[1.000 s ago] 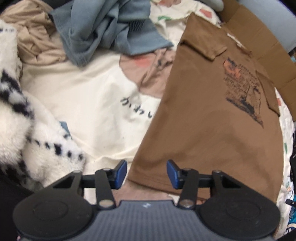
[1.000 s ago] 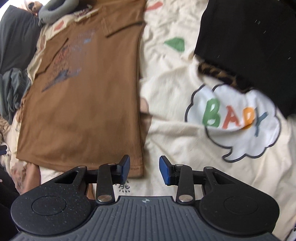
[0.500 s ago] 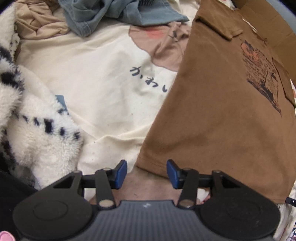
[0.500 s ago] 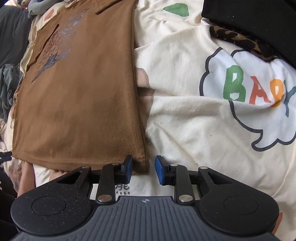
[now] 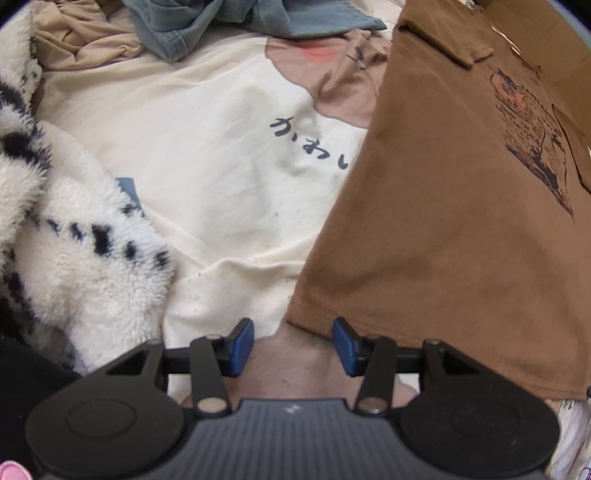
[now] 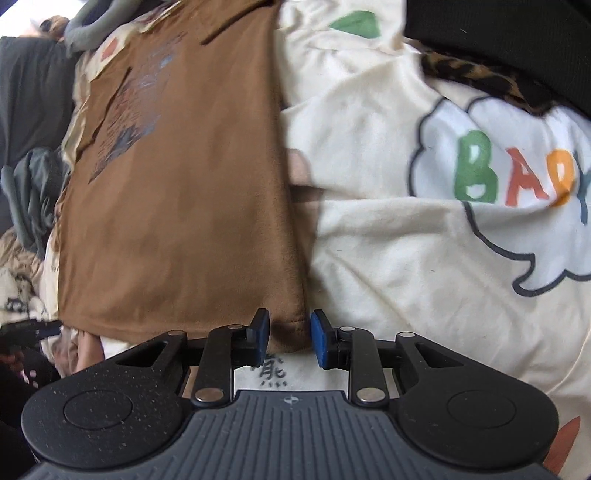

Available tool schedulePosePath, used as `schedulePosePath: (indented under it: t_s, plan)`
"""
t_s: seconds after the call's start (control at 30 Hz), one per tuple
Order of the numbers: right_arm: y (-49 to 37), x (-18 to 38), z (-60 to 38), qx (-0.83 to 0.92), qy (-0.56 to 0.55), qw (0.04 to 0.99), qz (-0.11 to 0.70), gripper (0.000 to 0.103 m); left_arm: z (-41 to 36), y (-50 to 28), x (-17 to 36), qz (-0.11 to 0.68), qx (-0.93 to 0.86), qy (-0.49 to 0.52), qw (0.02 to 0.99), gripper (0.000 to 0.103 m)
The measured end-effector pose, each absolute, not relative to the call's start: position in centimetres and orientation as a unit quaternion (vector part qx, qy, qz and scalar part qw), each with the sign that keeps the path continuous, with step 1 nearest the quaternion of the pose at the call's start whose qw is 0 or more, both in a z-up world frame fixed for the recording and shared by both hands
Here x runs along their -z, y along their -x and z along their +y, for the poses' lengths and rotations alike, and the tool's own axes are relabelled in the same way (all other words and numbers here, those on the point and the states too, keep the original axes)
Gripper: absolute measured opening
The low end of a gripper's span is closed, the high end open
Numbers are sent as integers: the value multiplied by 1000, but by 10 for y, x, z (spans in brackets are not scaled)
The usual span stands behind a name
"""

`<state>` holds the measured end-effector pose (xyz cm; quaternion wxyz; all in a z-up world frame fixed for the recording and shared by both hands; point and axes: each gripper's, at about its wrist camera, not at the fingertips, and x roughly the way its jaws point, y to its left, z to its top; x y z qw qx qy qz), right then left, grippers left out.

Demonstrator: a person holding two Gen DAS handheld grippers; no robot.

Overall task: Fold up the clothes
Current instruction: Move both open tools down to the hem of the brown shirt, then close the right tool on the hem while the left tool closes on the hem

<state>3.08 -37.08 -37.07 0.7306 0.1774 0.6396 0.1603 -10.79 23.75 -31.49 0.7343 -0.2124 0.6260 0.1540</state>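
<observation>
A brown T-shirt [image 5: 454,229] with a dark chest print lies flat on a cream printed bedsheet [image 5: 207,147], sleeves folded in. My left gripper [image 5: 293,341] is open at the shirt's bottom left hem corner, which lies just ahead of the gap. In the right wrist view the same shirt [image 6: 177,221] fills the left half. My right gripper [image 6: 290,332] is open with its jaws on either side of the shirt's bottom right hem corner, not closed on it.
A fluffy white and black blanket [image 5: 74,266] lies at the left. Blue-grey [image 5: 229,22] and beige [image 5: 85,48] clothes are piled at the back. A cardboard box [image 5: 535,33] stands beyond the shirt. A black garment [image 6: 517,40] lies at the right, dark clothes [image 6: 29,110] at the left.
Both grippers have moved in closer to the shirt's bottom hem. The right gripper's jaws have narrowed and now straddle the hem corner.
</observation>
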Motion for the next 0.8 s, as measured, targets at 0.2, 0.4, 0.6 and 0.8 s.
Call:
schedulePosePath:
  t_s: [0.2, 0.4, 0.6, 0.8]
  plan:
    - [-32, 385, -372, -151, -166, 729, 647, 25, 234, 109, 312, 626, -155, 208, 736, 49]
    - [-37, 381, -352, -150, -109, 730, 658, 24, 230, 107, 307, 623, -153, 199, 741, 49]
    - [-37, 377, -342, -148, -70, 731, 663, 4, 227, 111, 299, 617, -144, 181, 752, 49]
    - [-32, 368, -337, -132, -49, 734, 664, 2, 220, 121, 296, 609, -133, 160, 766, 49]
